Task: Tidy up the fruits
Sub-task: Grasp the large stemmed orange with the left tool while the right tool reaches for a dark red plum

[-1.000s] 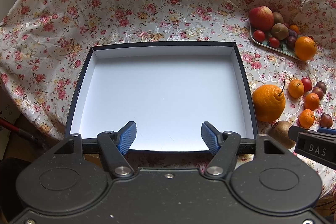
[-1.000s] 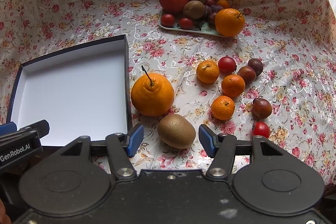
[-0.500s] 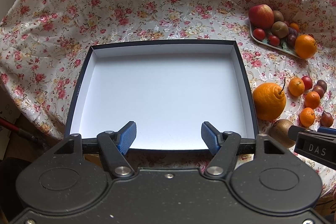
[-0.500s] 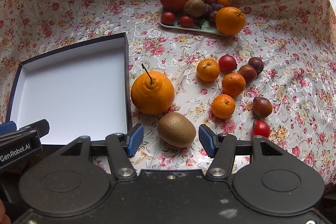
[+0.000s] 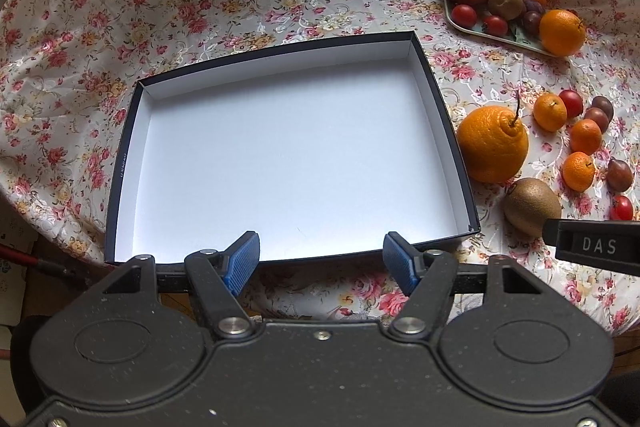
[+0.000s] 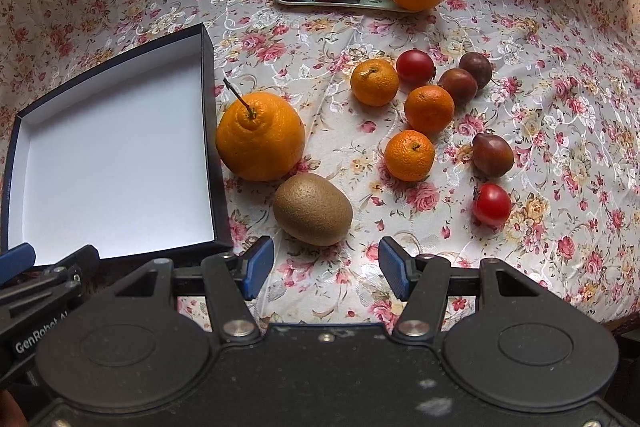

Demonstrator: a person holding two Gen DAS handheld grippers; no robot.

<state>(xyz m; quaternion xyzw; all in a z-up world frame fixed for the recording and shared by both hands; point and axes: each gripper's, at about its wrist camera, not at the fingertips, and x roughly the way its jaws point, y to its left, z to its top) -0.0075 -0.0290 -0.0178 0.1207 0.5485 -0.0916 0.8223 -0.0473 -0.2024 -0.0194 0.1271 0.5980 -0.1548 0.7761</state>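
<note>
Two spread claws, whole box [image 5: 288,155] left view, kiwi [image 6: 313,209] right view

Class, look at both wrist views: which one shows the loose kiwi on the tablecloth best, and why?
The right wrist view. The kiwi lies whole and unobstructed just ahead of the open right gripper, near the big stemmed orange. In the left wrist view the kiwi sits near the right edge, partly cut off by the other gripper's black body.

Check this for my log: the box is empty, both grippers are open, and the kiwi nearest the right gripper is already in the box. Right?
Not quite. The kiwi lies on the tablecloth outside the box, just ahead of the open right gripper, as the right wrist view shows. The box is empty, and the left gripper is open too.
</note>
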